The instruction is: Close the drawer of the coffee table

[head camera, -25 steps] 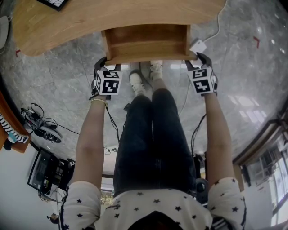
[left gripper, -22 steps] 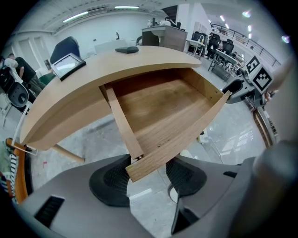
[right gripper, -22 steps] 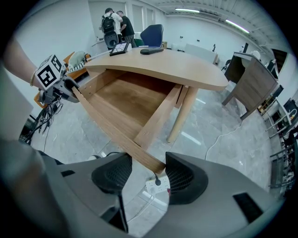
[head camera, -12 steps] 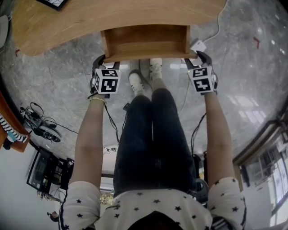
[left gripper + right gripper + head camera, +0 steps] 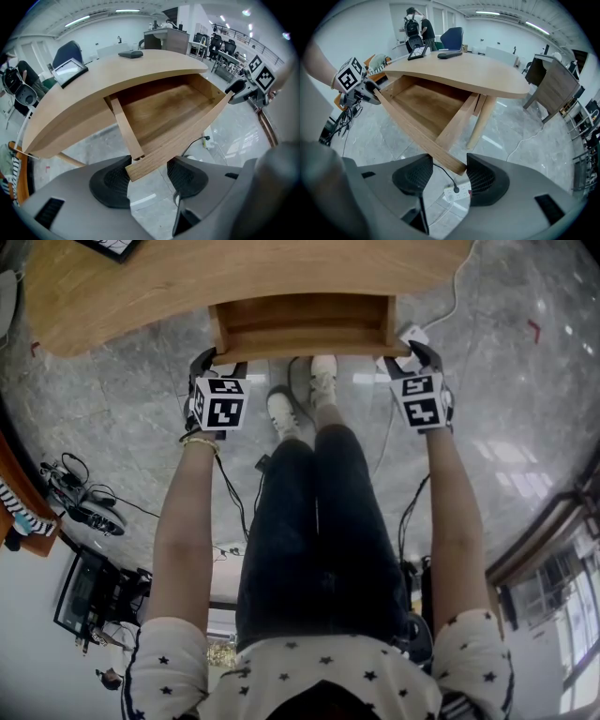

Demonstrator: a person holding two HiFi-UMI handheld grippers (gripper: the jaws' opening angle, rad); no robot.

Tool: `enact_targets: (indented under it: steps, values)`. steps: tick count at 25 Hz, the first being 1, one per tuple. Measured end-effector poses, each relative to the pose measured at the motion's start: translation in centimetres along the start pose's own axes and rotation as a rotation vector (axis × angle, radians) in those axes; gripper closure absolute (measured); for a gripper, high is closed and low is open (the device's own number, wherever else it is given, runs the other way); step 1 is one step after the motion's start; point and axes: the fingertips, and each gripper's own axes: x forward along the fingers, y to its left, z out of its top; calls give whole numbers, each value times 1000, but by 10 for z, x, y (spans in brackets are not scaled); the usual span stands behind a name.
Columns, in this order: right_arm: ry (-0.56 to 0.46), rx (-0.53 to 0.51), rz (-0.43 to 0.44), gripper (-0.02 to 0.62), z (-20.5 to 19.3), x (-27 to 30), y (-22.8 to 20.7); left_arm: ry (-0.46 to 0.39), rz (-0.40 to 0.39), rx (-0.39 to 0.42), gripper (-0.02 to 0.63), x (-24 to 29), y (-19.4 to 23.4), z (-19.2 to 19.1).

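The wooden coffee table (image 5: 187, 277) spans the top of the head view, and its drawer (image 5: 305, 329) stands pulled out toward me, empty. My left gripper (image 5: 214, 362) is at the drawer front's left corner and my right gripper (image 5: 410, 357) at its right corner. In the left gripper view the left gripper (image 5: 149, 180) is open, with the drawer's corner (image 5: 138, 168) between its pads. The right gripper (image 5: 447, 180) is open too, with the drawer's other front corner (image 5: 457, 166) sitting between its jaws.
The person's legs and white shoes (image 5: 314, 381) are under the drawer front. A white power strip (image 5: 457, 192) with a black cable lies on the marble floor below the right corner. A table leg (image 5: 480, 119) stands behind it. Cables and gear (image 5: 84, 507) lie at left.
Both grippers have moved forward toward the table, and the drawer has slid a little way in under the tabletop.
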Motion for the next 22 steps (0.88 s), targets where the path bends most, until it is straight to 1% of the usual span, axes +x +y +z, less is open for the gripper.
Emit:
enact_targets:
  steps: [22]
  values:
    - [-21, 4, 2, 359, 22, 7, -19, -14, 13, -5, 362, 7, 12, 26]
